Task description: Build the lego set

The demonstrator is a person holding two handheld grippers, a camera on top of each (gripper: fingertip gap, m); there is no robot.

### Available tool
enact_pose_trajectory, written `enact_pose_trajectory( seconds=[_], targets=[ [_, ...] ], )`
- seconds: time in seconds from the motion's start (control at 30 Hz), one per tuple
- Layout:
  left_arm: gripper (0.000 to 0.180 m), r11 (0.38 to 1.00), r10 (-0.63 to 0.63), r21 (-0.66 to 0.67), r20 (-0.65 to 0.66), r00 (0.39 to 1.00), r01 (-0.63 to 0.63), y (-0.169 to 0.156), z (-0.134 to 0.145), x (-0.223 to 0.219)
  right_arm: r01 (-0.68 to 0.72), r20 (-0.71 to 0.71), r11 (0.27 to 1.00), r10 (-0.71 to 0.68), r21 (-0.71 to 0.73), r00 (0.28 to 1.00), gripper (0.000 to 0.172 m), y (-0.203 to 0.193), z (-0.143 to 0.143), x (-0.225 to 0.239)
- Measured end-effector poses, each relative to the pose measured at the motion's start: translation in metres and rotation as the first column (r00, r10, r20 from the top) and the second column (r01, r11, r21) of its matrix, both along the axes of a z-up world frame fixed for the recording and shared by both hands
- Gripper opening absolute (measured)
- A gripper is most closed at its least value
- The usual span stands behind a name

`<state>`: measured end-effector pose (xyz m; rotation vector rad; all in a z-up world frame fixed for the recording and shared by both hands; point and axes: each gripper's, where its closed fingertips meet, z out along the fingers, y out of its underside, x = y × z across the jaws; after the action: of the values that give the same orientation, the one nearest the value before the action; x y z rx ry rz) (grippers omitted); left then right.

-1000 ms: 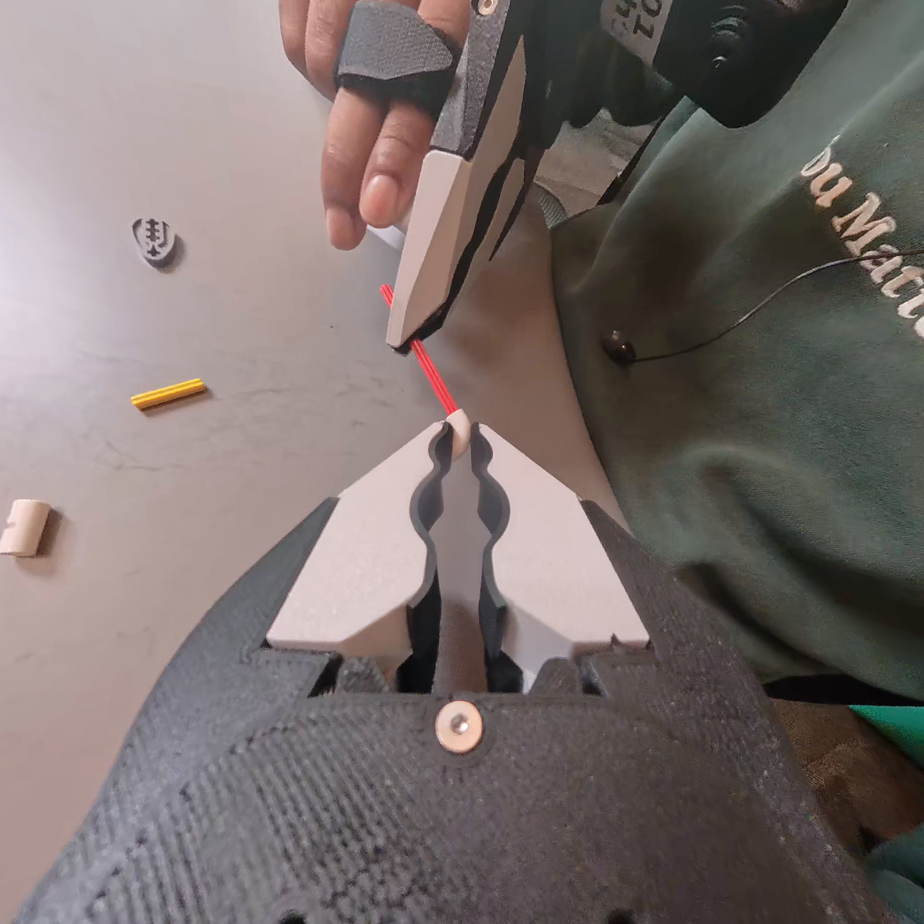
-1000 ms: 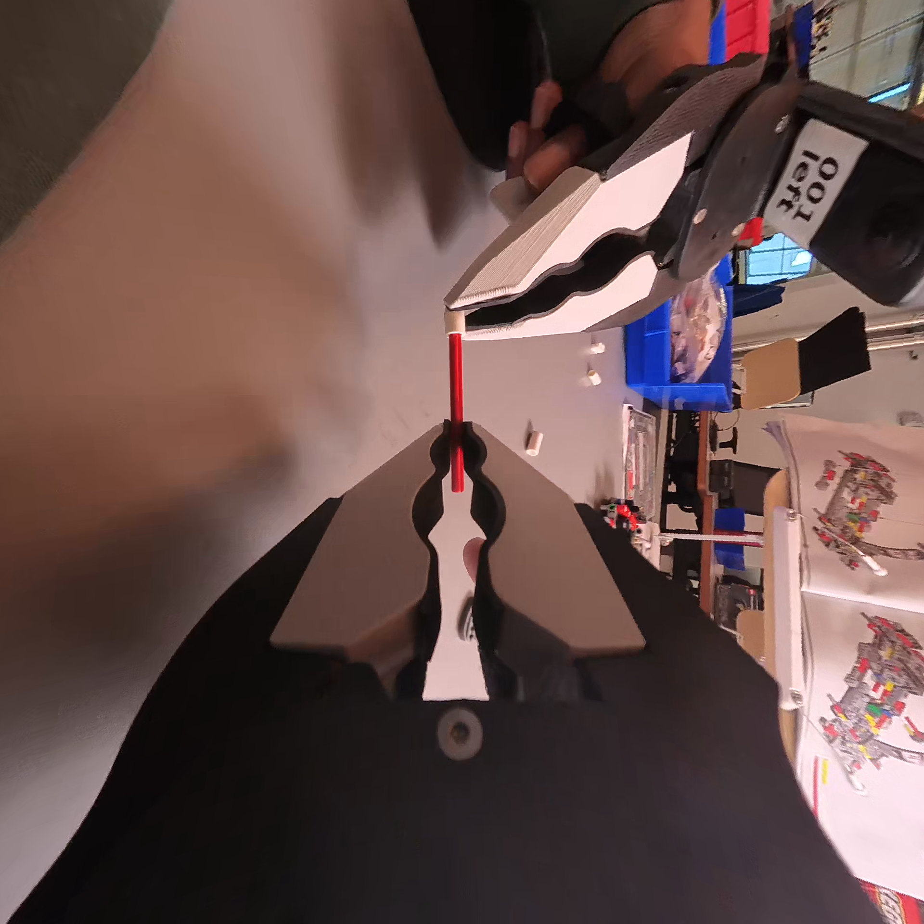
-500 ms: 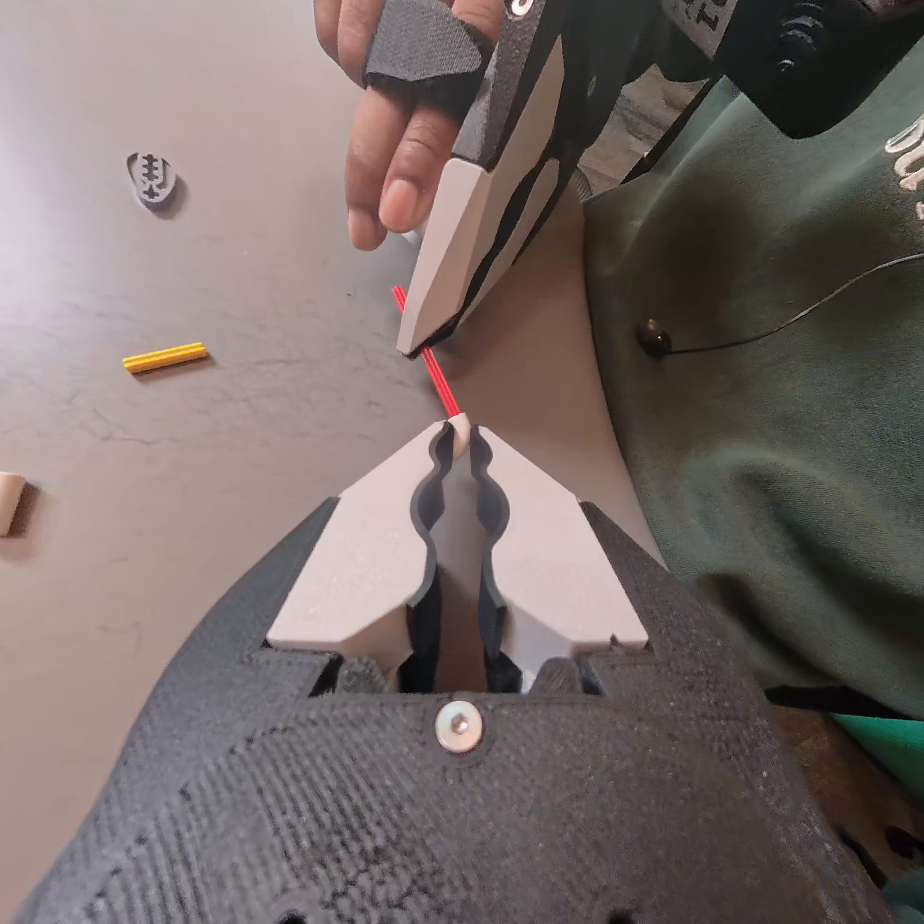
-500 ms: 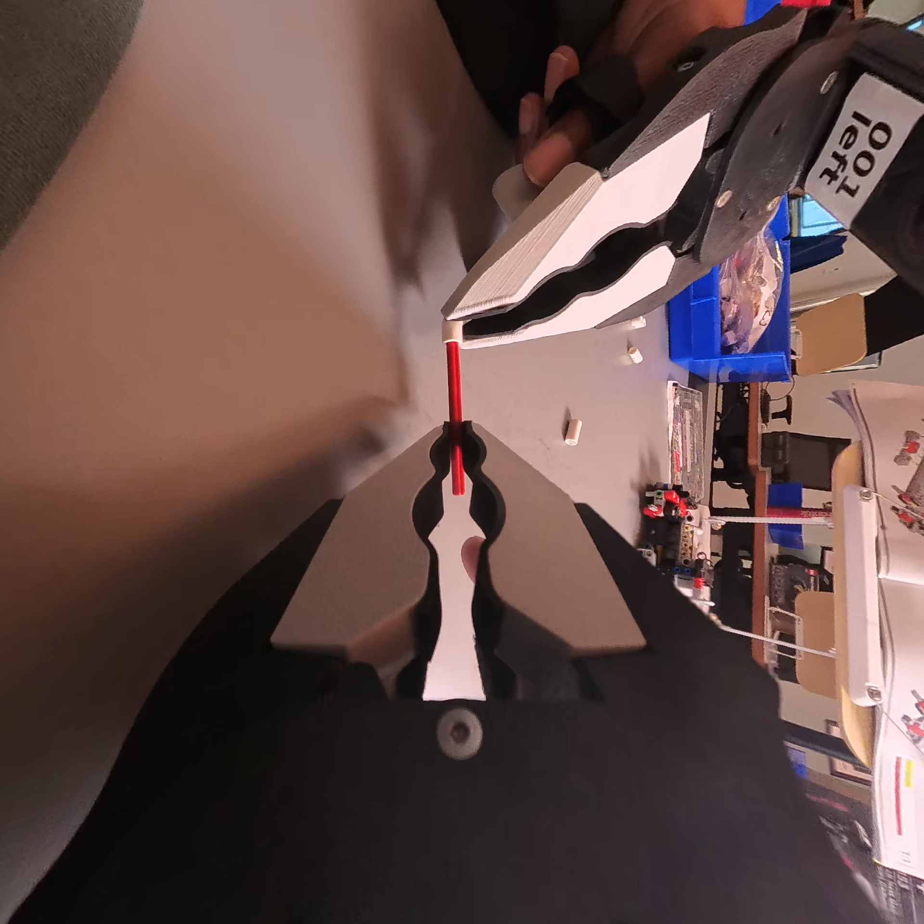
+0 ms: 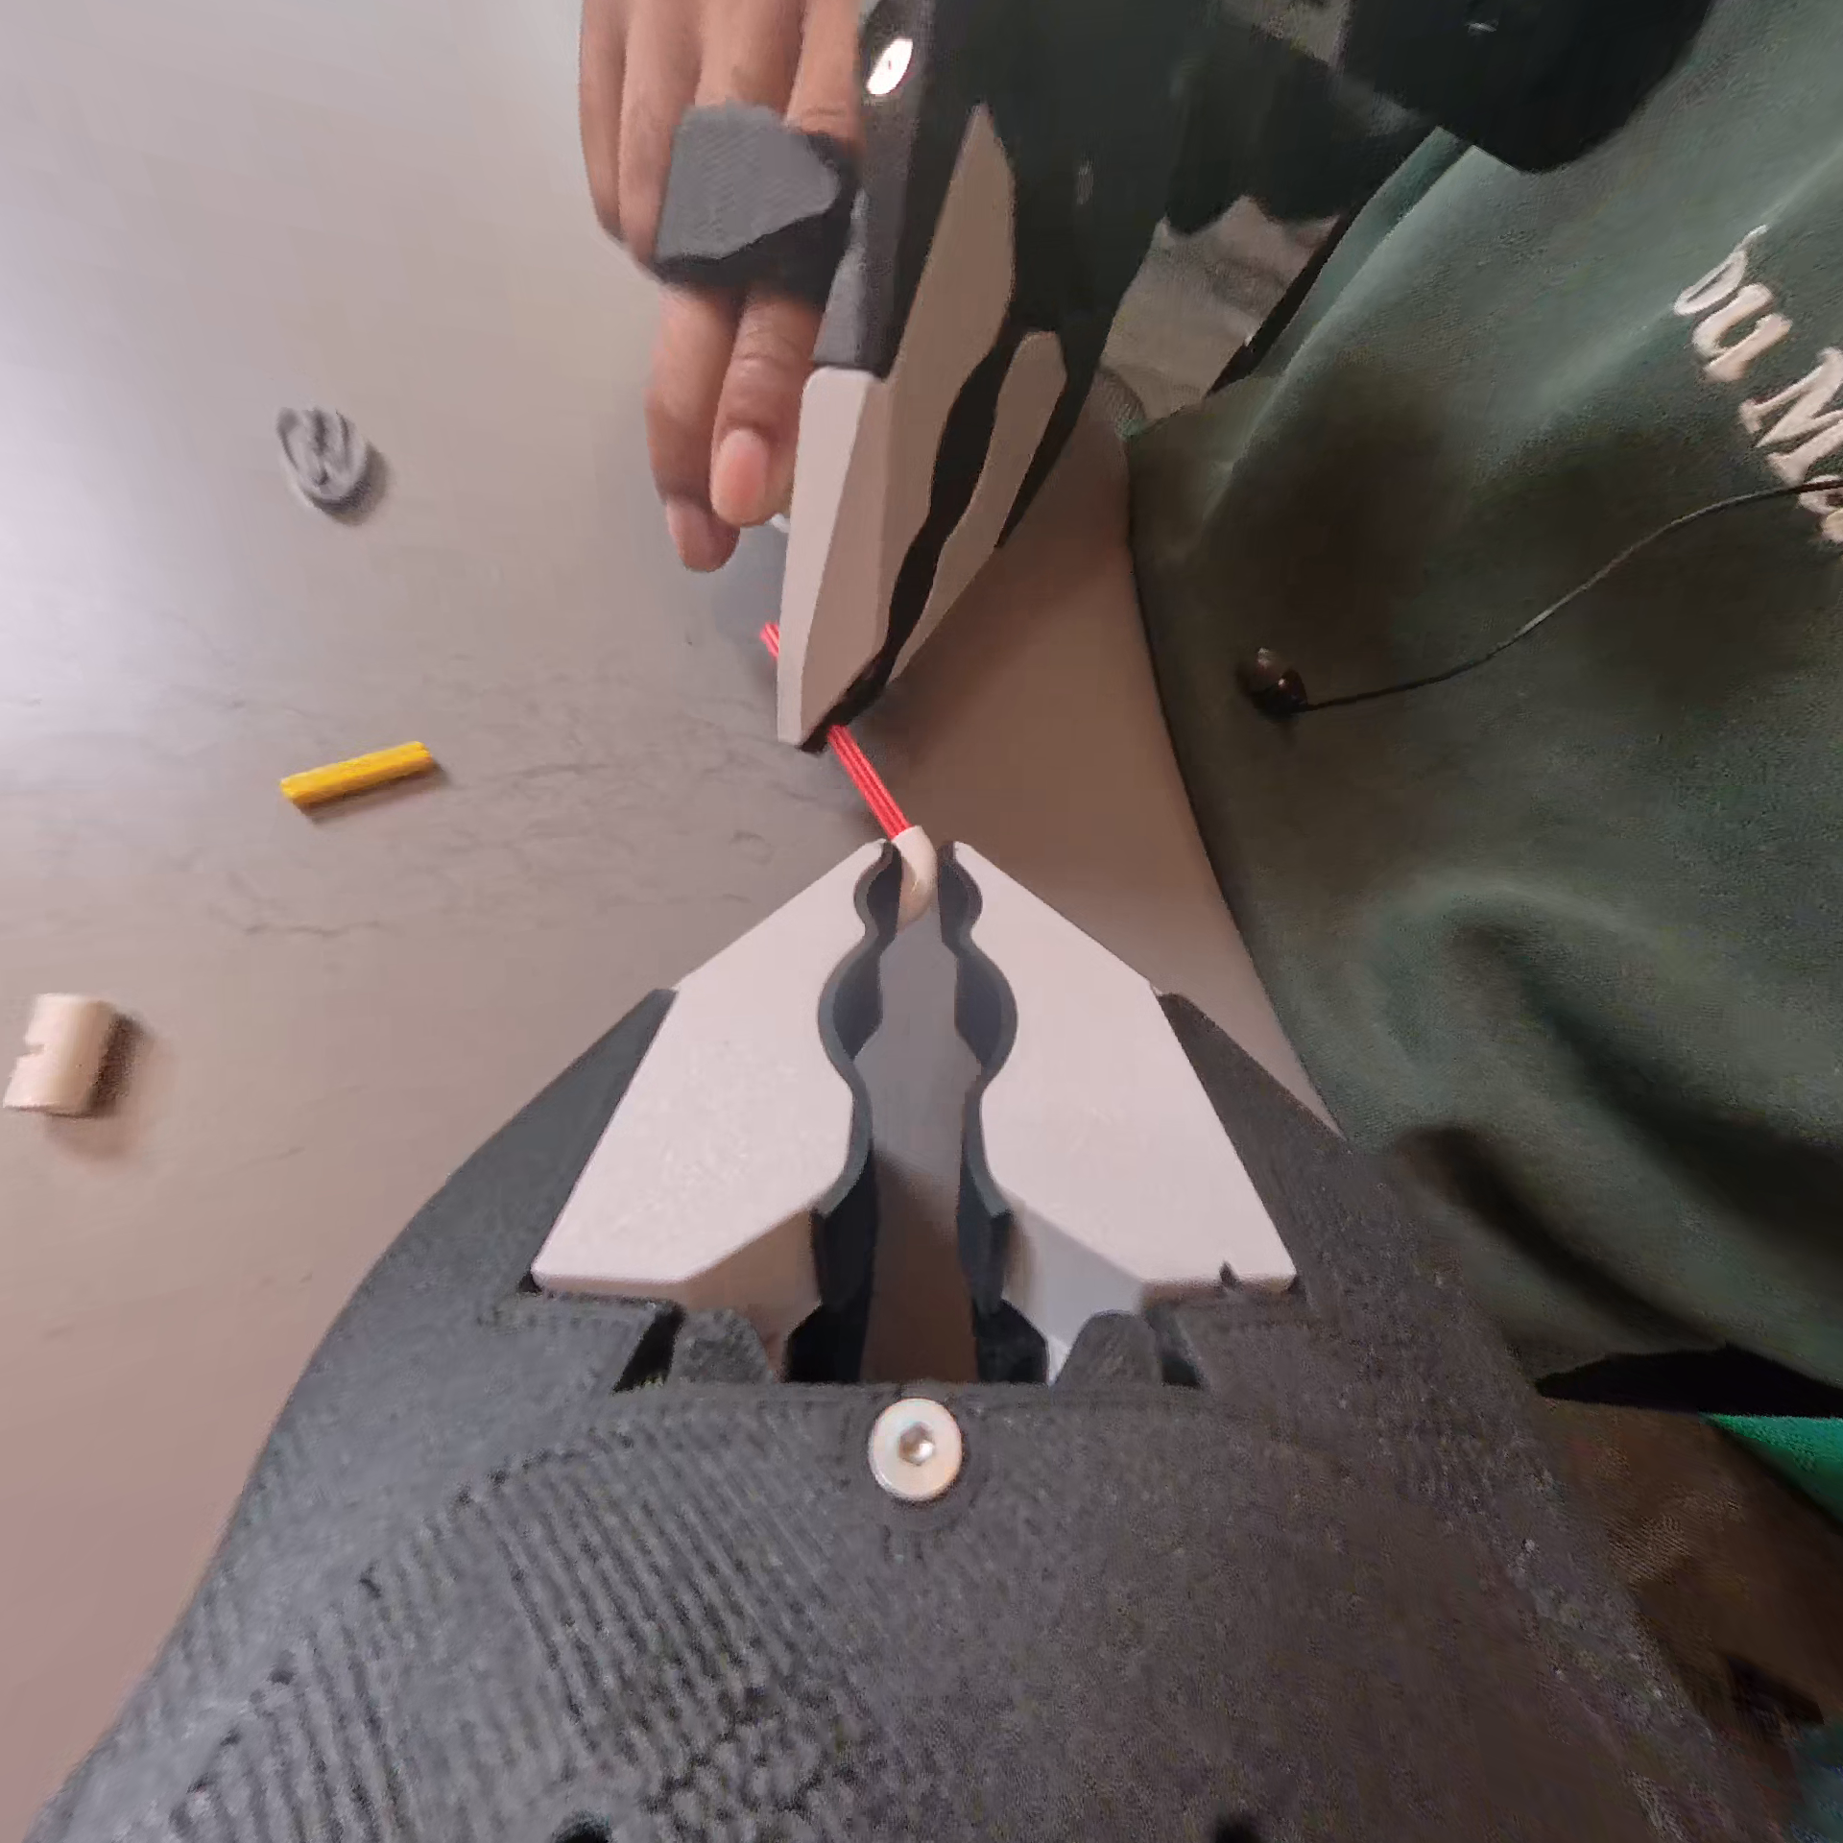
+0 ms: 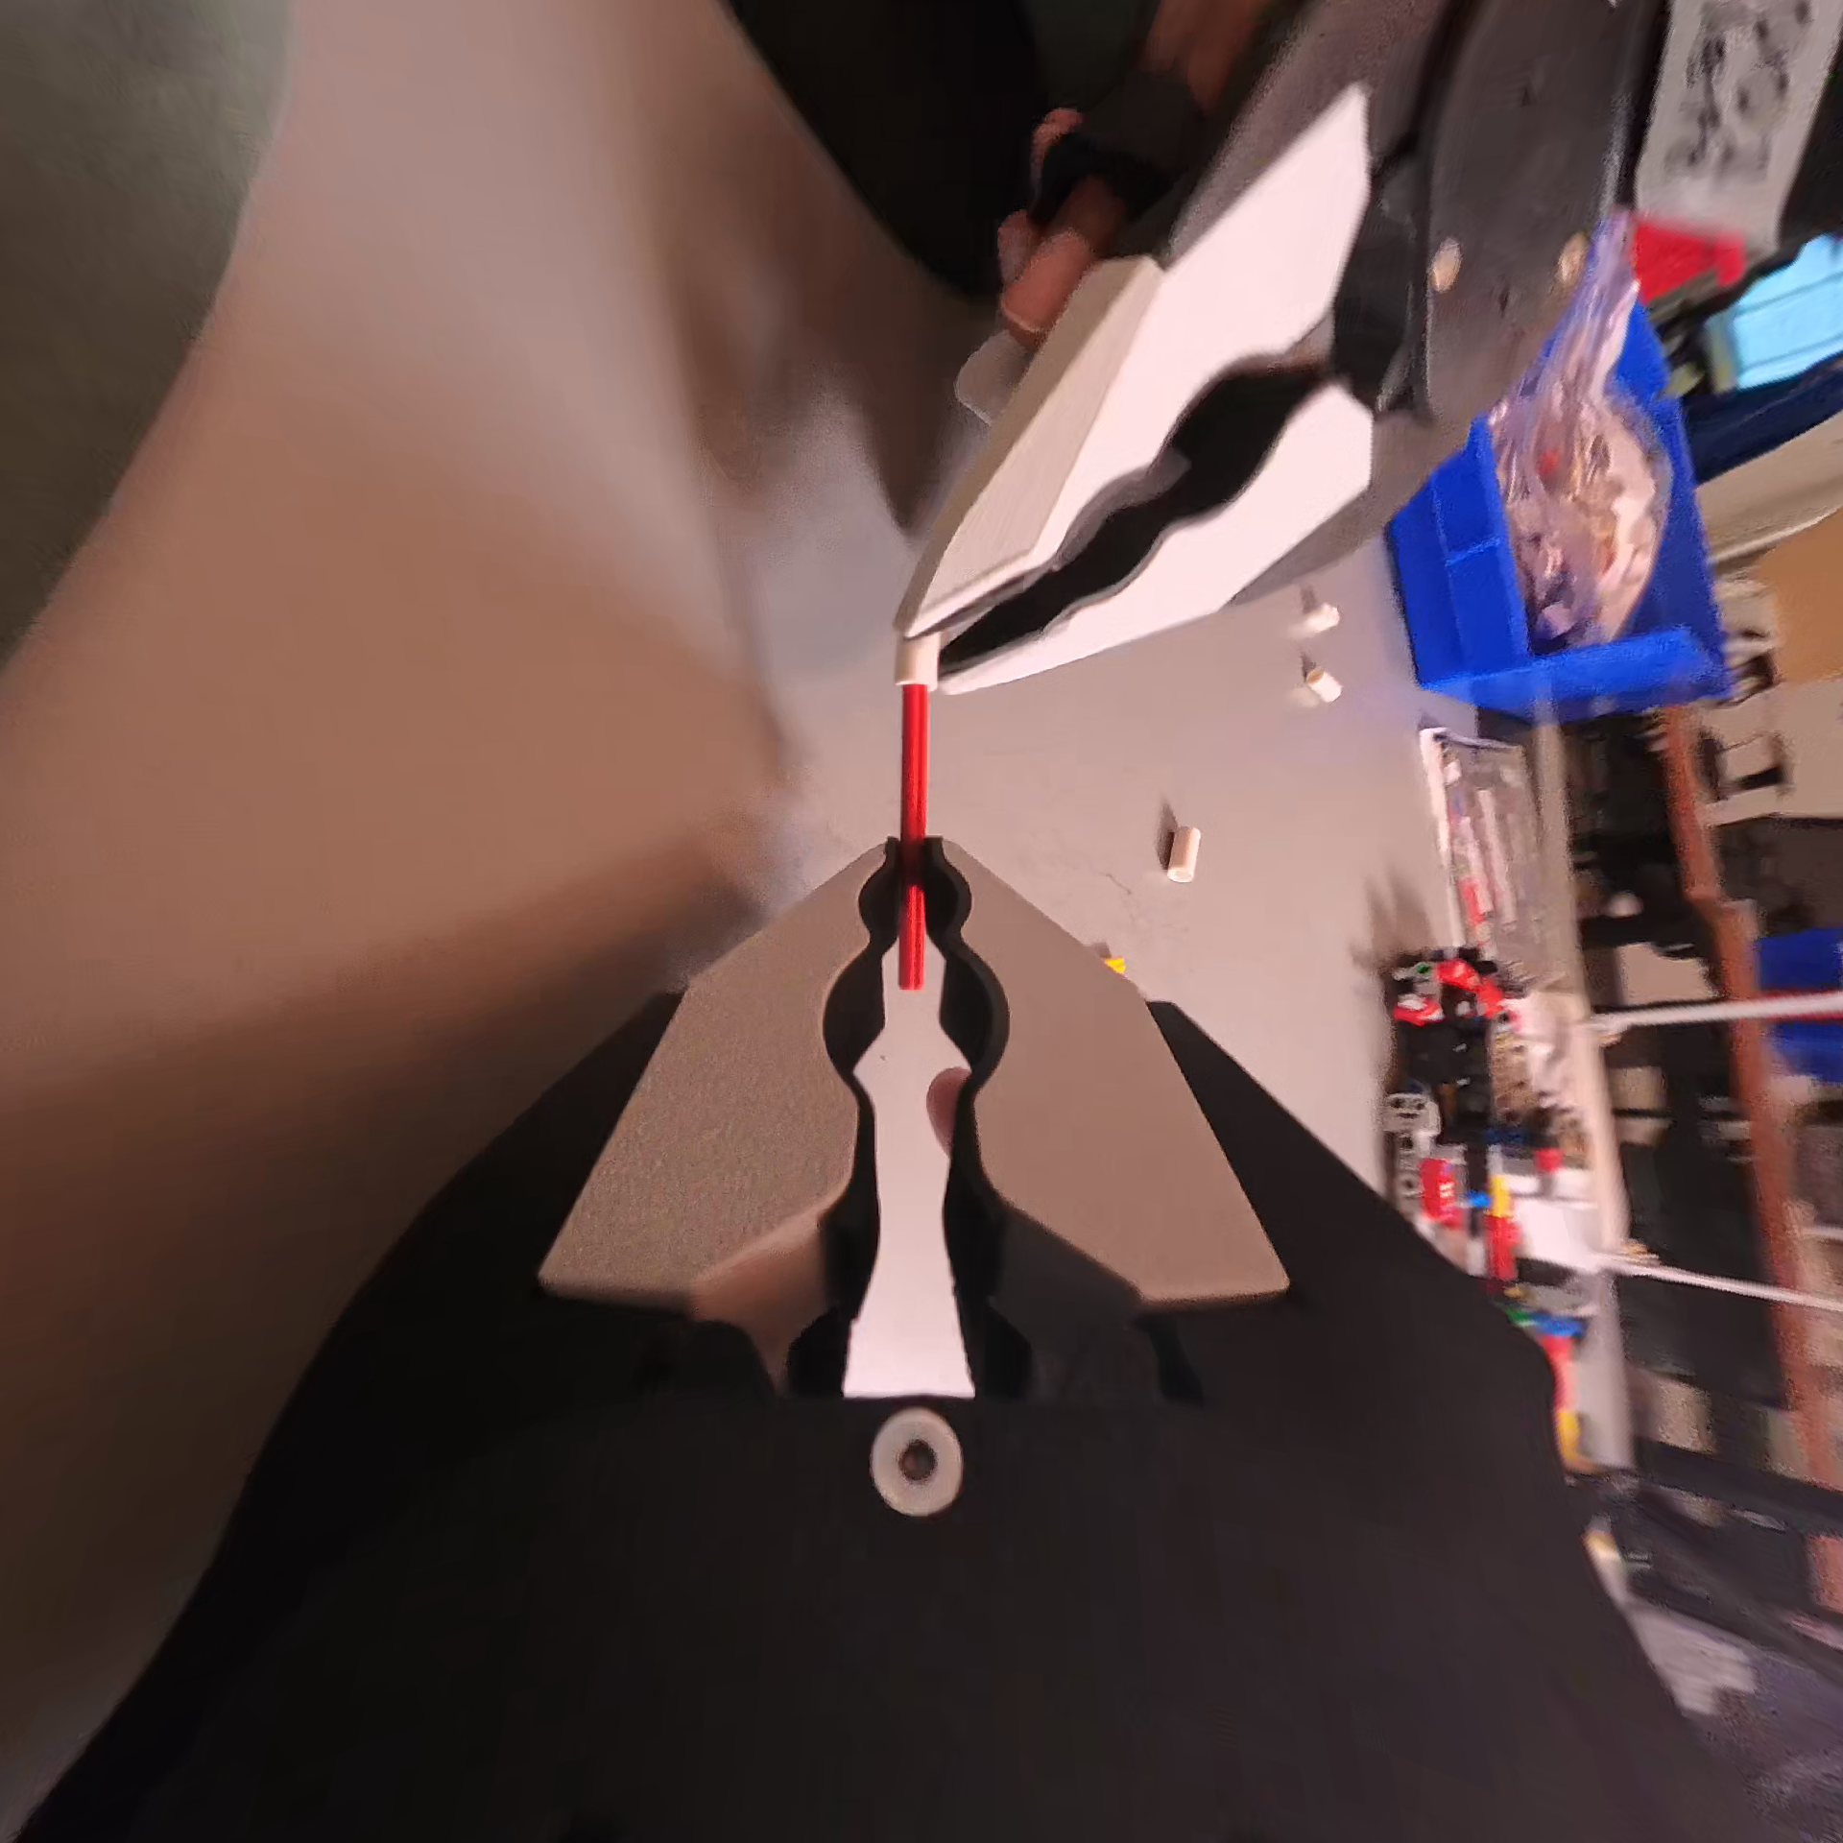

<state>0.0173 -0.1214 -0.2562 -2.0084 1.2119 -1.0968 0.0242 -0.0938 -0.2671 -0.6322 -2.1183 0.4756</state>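
Surface [image 5: 299, 997] of grey-brown laminate carried a yellow ribbed rod [image 5: 357, 772] and beige sleeve [image 5: 62, 1053]. Right claw [image 6: 912, 848] was clamped on a thin red ribbed axle [image 6: 912, 758]; left claw [image 5: 914, 858] pinched the small white tubular bush [image 5: 916, 878] on its far end.

bare table [image 5: 299, 947] opens toward nine o'clock, past yellow rod [image 5: 356, 773] and beige sleeve [image 5: 62, 1055]; green sweatshirt [image 5: 1496, 848] blocks three o'clock.
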Motion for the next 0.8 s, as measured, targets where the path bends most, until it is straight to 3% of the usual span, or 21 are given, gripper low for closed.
enact_pose_trajectory(
  seconds=[0.07, 0.1, 0.17, 0.23, 0.3, 0.37, 0.43, 0.5, 0.57, 0.7, 0.8],
  targets=[
    [0.012, 0.992, 0.055, 0.113, 0.045, 0.998, -0.059, 0.011, 0.017, -0.005, 0.051, -0.011, 0.989, -0.053, -0.138, 0.999, 0.001, 0.013, 0.013, 0.0],
    [0.027, 0.981, 0.079, 0.17, 0.067, 0.995, -0.09, 0.016, 0.026, -0.007, 0.075, -0.017, 0.971, -0.081, -0.227, 0.997, 0.001, 0.019, 0.019, 0.0],
    [0.038, 0.951, 0.143, 0.26, 0.106, 0.984, -0.166, 0.027, 0.042, -0.013, 0.111, -0.042, 0.882, -0.147, -0.458, 0.988, 0.001, 0.03, 0.037, -0.003],
    [0.039, 0.91, 0.218, 0.329, 0.135, 0.967, -0.251, 0.039, 0.051, -0.017, 0.092, -0.069, 0.732, -0.187, -0.675, 0.98, 0.001, 0.034, 0.06, -0.006],
    [0.037, 0.883, 0.276, 0.335, 0.196, 0.941, -0.329, 0.049, 0.059, -0.018, 0.038, -0.107, 0.522, -0.246, -0.852, 0.963, 0.001, 0.039, 0.088, -0.01],
    [0.034, 0.852, 0.341, 0.308, 0.289, 0.895, -0.424, 0.06, 0.071, -0.015, -0.013, -0.12, 0.313, -0.323, -0.95, 0.939, 0.002, 0.049, 0.107, -0.014],
    [0.027, 0.8, 0.396, 0.285, 0.409, 0.822, -0.528, 0.071, 0.091, -0.012, -0.052, -0.116, 0.184, -0.353, -0.982, 0.928, 0.002, 0.052, 0.116, -0.017],
    [0.025, 0.763, 0.437, 0.23, 0.504, 0.745, -0.604, 0.079, 0.109, -0.011, -0.031, -0.112, 0.205, -0.398, -0.978, 0.911, 0.002, 0.055, 0.111, -0.021],
    [0.023, 0.751, 0.475, 0.167, 0.535, 0.699, -0.639, 0.085, 0.114, -0.01, 0.008, -0.138, 0.31, -0.447, -0.951, 0.884, 0.002, 0.057, 0.106, -0.023],
    [0.015, 0.717, 0.557, 0.086, 0.525, 0.643, -0.692, 0.096, 0.105, -0.014, 0.112, -0.197, 0.507, -0.517, -0.855, 0.833, 0.002, 0.059, 0.1, -0.028],
    [0.005, 0.712, 0.572, 0.089, 0.501, 0.65, -0.696, 0.099, 0.099, -0.013, 0.22, -0.218, 0.594, -0.576, -0.774, 0.788, 0.002, 0.062, 0.093, -0.03]
  ],
)
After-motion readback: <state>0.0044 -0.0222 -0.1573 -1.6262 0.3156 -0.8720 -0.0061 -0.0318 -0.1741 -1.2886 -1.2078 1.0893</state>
